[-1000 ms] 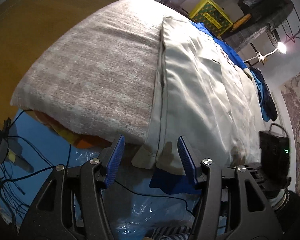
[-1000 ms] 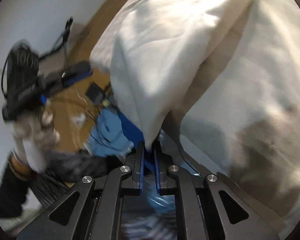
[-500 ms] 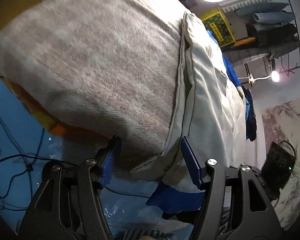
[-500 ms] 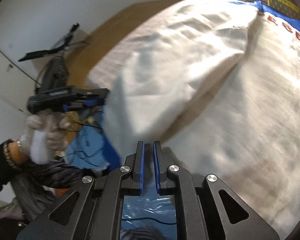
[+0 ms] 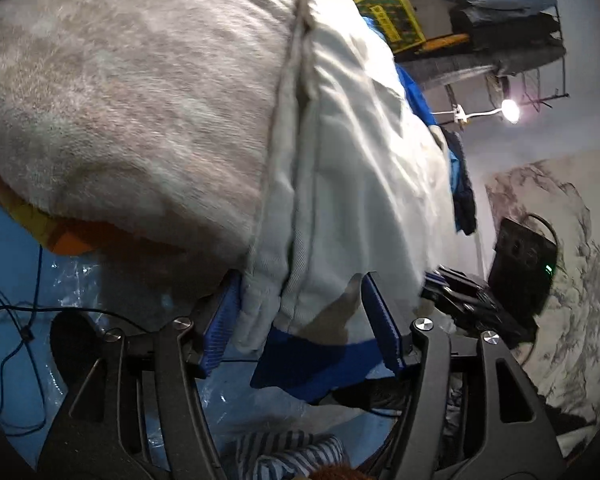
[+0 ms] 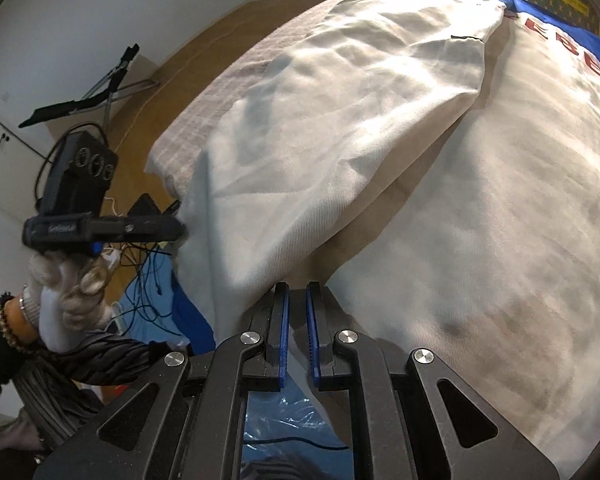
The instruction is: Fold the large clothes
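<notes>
A large cream-white garment [image 5: 356, 184] lies spread over a bed, its seamed corner hanging off the near edge. My left gripper [image 5: 300, 312] is open, its blue pads on either side of that hanging corner, not closed on it. In the right wrist view the same garment [image 6: 340, 120] shows as a folded flap over a second layer. My right gripper [image 6: 296, 312] is nearly shut at the flap's near edge; no cloth shows between its pads. The left gripper [image 6: 100, 228] appears there in a gloved hand at the garment's left corner.
A fuzzy grey blanket [image 5: 132, 92] covers the bed beside the garment. A blue cloth [image 5: 312, 364] hangs under the garment's edge. Blue plastic sheeting and cables [image 5: 20, 320] lie on the floor. A clothes rack [image 5: 512, 24] and lamp [image 5: 510, 110] stand behind.
The left gripper has moved in, so the garment's hanging corner now sits between its open pads. The right gripper has let go of the flap's corner and rests at its edge.
</notes>
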### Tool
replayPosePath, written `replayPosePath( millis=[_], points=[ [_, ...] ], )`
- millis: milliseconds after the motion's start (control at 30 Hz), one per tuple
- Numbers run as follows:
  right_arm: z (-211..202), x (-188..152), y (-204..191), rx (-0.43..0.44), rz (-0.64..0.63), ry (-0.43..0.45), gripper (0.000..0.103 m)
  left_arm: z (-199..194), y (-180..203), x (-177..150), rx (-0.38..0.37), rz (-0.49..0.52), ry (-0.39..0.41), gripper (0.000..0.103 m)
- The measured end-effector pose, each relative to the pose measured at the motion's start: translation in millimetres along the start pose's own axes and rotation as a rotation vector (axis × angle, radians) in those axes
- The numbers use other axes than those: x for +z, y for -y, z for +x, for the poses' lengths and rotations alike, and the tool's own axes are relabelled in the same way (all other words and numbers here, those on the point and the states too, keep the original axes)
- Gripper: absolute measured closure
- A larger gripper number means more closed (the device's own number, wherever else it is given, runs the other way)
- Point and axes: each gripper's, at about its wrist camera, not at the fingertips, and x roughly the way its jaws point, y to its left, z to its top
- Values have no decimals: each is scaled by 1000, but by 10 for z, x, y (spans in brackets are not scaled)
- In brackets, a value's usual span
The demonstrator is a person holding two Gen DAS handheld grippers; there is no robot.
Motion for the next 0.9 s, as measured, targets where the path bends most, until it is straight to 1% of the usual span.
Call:
replayPosePath(
  millis=[100, 133, 167, 233, 267, 333, 433, 467, 533, 600, 700, 800, 867, 900],
  points=[
    [-92, 46, 5, 9, 14, 19, 94, -109, 95, -28, 4, 29, 19, 55],
    [-127, 48, 5, 13, 15, 27, 94, -125, 115, -27, 11, 32, 23, 63],
    [-172, 47, 5, 15, 14, 36, 94, -135, 142, -29, 26, 38, 28, 66],
    [-229, 60, 4, 20, 15, 54, 94, -134, 166, -35, 38, 54, 38, 66],
    [-260, 68, 5, 30, 19, 65, 94, -111, 177, -39, 64, 59, 44, 66],
    [-321, 97, 1, 52, 25, 90, 94, -81, 192, -37, 78, 51, 53, 66],
    [-334, 135, -35, 63, -1, 114, 94, -118, 341, -50, 128, 82, 88, 81],
    [-321, 155, -38, 50, -6, 119, 94, -135, 424, -60, 129, 93, 101, 83],
    [-264, 217, -22, 37, 4, 123, 94, -175, 579, -66, 121, 115, 122, 84],
    [-181, 271, 19, 29, 25, 107, 94, -224, 782, -75, 115, 157, 144, 85],
    [-2, 294, 89, 29, 58, 44, 94, -252, 1001, -87, 75, 192, 150, 87],
    [139, 273, 103, 35, 67, -17, 94, -235, 1094, -87, 68, 193, 149, 88],
    [68, 328, 98, 40, 66, -13, 94, -245, 1117, -79, 64, 198, 156, 88],
    [-17, 383, 92, 45, 60, 17, 94, -256, 1120, -72, 53, 200, 159, 88]
  ],
)
